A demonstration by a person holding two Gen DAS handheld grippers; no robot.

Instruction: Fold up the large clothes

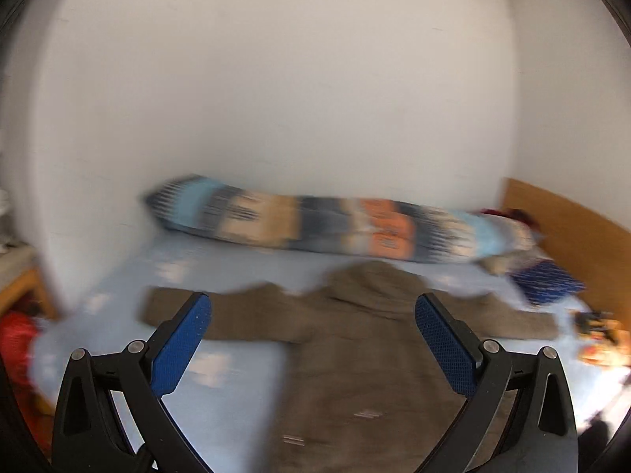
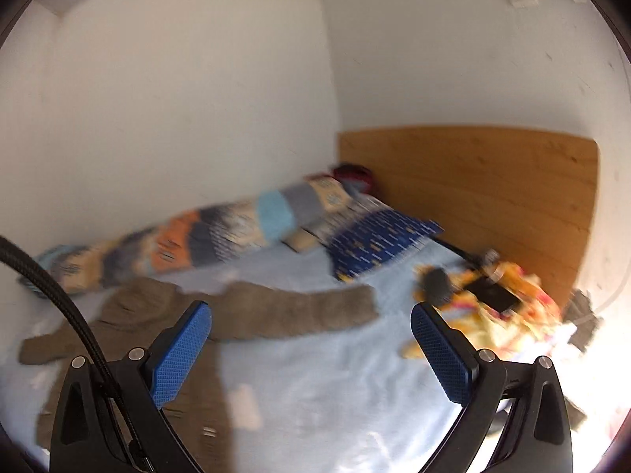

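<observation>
left edge: a red bundle (image 1: 15, 339) lies low beside the bed, next to a wooden piece of furniture (image 1: 19, 287); both are blurred.
left claw: the left claw (image 1: 311, 311) is spread wide, its blue pads (image 1: 179, 345) well apart and pinching nothing; it hovers above the garment without touching it.
bed: a bed (image 1: 236, 374) with a pale blue sheet patterned in white fills the lower part of both views and stands against a white wall (image 1: 276, 79).
garment: a brown hooded garment (image 1: 355, 347) lies spread flat on the sheet, hood toward the wall, both sleeves stretched out to the sides; in the left wrist view it sits between the pads, in the right wrist view it lies to the left (image 2: 244, 307), one sleeve reaching toward the middle of the bed.
rolled quilt: a long roll (image 1: 323, 220) in blue, grey, orange and cream runs along the wall behind the hood.
blue pillow: a dark blue patterned pillow (image 2: 378, 244) rests at the roll's right end, near the headboard.
right claw: the right claw (image 2: 311, 311) is also spread wide, holding nothing, above bare sheet to the right of the garment.
headboard: a wooden headboard (image 2: 493, 197) stands at the right.
yellow heap: a yellow and orange heap of cloth (image 2: 501, 307) with a dark flat object on it lies by the headboard; details blurred.
</observation>
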